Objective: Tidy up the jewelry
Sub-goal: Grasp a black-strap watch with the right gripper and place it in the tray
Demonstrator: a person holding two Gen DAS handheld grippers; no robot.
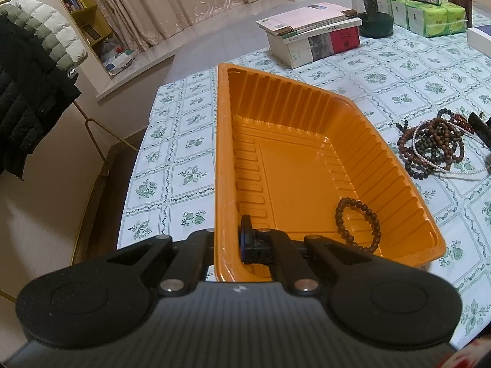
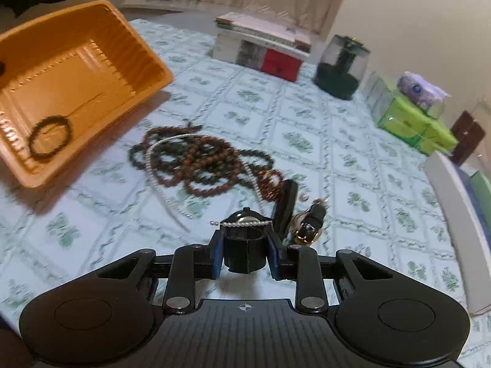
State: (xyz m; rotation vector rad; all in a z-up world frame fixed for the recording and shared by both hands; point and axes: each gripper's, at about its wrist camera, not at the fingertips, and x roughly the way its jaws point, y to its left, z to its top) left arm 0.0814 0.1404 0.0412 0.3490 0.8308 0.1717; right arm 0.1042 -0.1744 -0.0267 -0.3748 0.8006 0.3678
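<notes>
The tray is bright orange, its walls ribbed in even ridges. A bracelet of dark brown beads lies in it. The tablecloth is pale mint-white, squared off by dark green vine lines with a green flower sprig in each square. The heap of beads mixes reddish brown, dark green-black and one strand of silvery white pearls. Both grippers are black, with blue pads. The curtain is beige with pale swirls.

left gripper: clamped on tray wall | right gripper: clamped on watch
</notes>
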